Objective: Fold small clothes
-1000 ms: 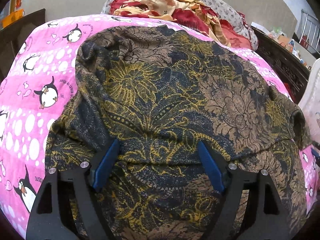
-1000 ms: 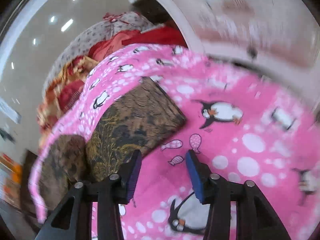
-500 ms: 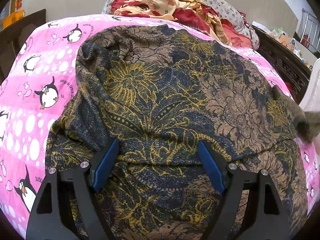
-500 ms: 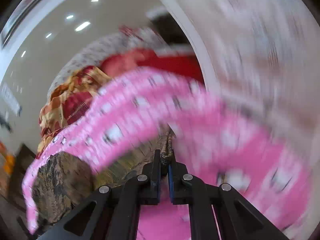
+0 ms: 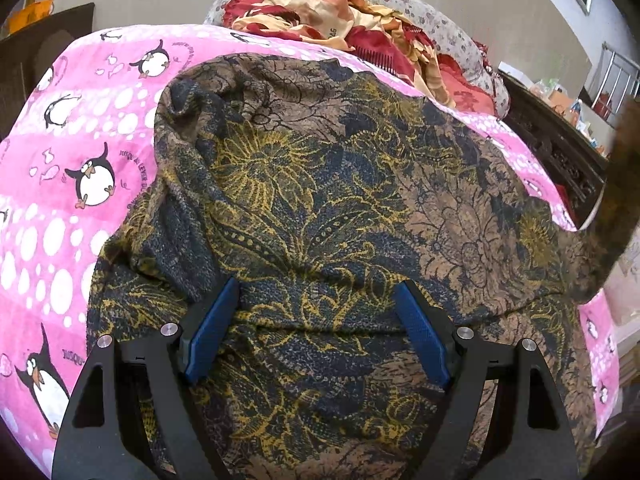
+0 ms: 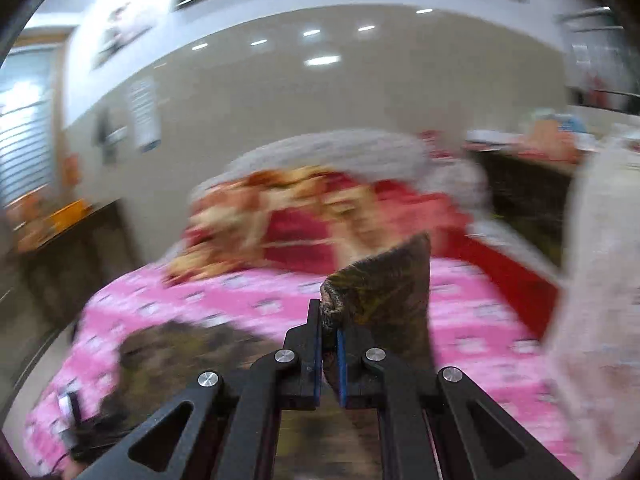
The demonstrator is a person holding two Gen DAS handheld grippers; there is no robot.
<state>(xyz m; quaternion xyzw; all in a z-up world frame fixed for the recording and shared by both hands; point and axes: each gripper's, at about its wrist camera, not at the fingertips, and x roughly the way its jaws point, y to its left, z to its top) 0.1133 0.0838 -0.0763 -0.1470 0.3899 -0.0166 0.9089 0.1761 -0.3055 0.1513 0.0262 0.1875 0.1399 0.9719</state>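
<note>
Right tool (image 6: 329, 320): jaws closed on a corner of the patterned garment (image 6: 380, 292). The pinched cloth is seen standing up just ahead of the blue pads (image 6: 318, 344), with a strip of it hanging down below the tool toward the bed (image 6: 492, 320). The right view is motion-blurred; detail beyond the pads is not resolved.

Left tool (image 5: 316, 312): jaws wide, nothing pinched between them. The blue pads (image 5: 210, 332) are set down on the garment (image 5: 320, 200), one at either side of a ridge of cloth that runs across between the fingers. Whether the cloth is being pressed onto the bed cannot be told.

Garment: spread over the pink penguin blanket (image 5: 60, 184), mostly ahead of the left tool, its body flat but wrinkled. At the far right of the left tool, an edge of it is raised off the bed (image 5: 616, 216), which is judged to be the corner carried by the right tool.

Beyond the garment, at the far end of the bed, a heap of red and cream bedding (image 5: 340, 12) is noted.

Step in hand, judged: first fold, one side lifted for carrying across the body.

Next move, judged: the raised corner is to be carried toward the left tool's side and laid down edge to edge, with the body kept anchored so that it is not dragged. The grip should be kept until the cloth is laid flat.
</note>
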